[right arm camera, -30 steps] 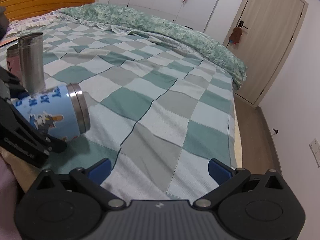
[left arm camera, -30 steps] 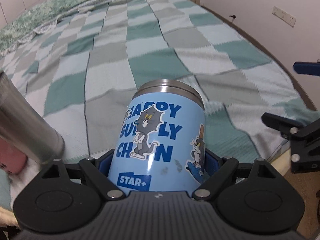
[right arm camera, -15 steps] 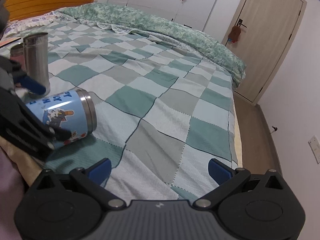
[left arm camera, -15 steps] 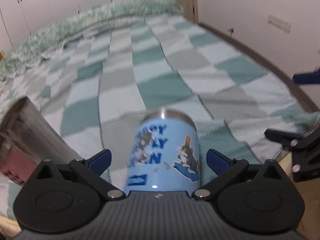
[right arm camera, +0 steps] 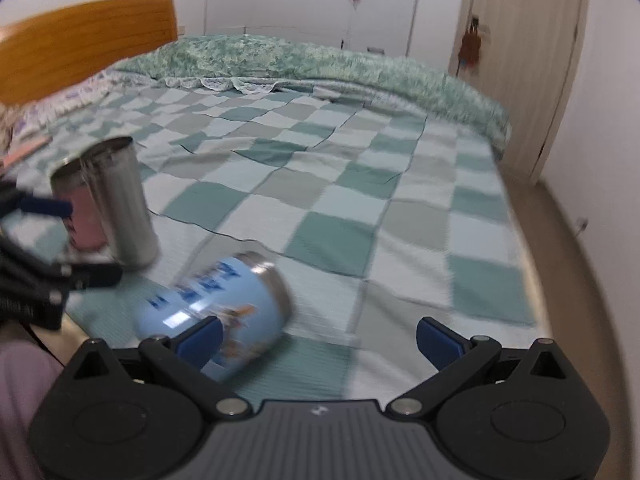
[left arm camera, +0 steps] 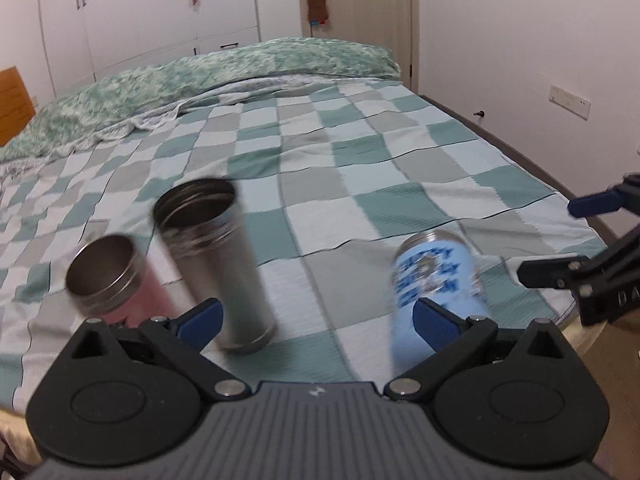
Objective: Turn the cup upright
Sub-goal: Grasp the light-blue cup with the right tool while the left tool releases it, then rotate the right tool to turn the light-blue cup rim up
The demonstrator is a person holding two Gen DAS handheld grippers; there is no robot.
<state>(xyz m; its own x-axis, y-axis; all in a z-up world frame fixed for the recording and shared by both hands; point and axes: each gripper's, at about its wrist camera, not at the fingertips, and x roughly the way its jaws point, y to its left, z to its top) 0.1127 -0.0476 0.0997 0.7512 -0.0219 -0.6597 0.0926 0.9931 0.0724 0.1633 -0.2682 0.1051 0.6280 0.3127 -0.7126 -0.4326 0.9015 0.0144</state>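
Observation:
The light-blue cartoon cup (left arm camera: pixel 438 280) lies on its side on the checked bedspread, its steel rim pointing away from me; it also shows in the right wrist view (right arm camera: pixel 224 308). My left gripper (left arm camera: pixel 316 318) is open and empty, raised above the bed; the cup sits beyond its right finger. My right gripper (right arm camera: pixel 318 336) is open and empty, with the cup just past its left finger. Both views are blurred by motion.
A tall steel tumbler (left arm camera: pixel 212 256) and a pink steel-rimmed cup (left arm camera: pixel 114 280) stand upright to the left of the blue cup. The bed edge (left arm camera: pixel 576 320) runs close by on the right. A wooden headboard (right arm camera: pixel 84 40) and a door (right arm camera: pixel 520 60) are farther off.
My left gripper opened and let go of the blue cup, then lifted and swung left. The cup now lies on the bed. The right gripper moved toward the cup.

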